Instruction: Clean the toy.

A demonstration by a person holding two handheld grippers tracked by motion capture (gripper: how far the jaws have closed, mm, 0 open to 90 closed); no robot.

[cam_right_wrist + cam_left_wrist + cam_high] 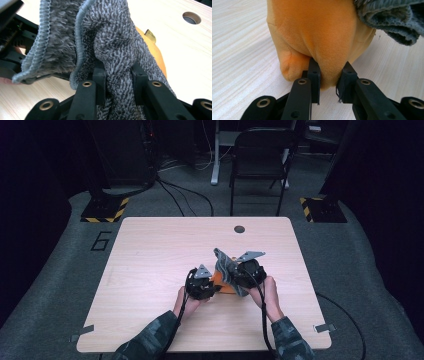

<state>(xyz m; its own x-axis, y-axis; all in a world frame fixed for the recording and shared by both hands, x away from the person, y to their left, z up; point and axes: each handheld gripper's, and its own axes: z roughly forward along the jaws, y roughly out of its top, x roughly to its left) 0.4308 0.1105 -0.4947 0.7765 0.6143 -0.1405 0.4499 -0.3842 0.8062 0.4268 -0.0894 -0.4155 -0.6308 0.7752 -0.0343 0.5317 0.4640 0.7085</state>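
Observation:
An orange plush cloth [319, 32] lies bunched on the wooden table [150, 255], small in the high view [220, 281]. My left gripper [329, 80] is shut on a fold at its near edge, and from above that gripper [201, 285] sits at the cloth's left. A grey towel [115, 47] drapes over the orange cloth [155, 52]. My right gripper [117, 77] is shut on a bunched fold of the towel. In the high view the towel [225, 267] hangs lifted from the right gripper [245, 272]. A corner of it [392, 20] hangs at the upper right of the left gripper view.
A round cable hole [239, 229] is in the table near its far edge. A black chair [260, 160] stands beyond the table. Yellow-black striped bases [105, 210] sit on the floor at both far corners.

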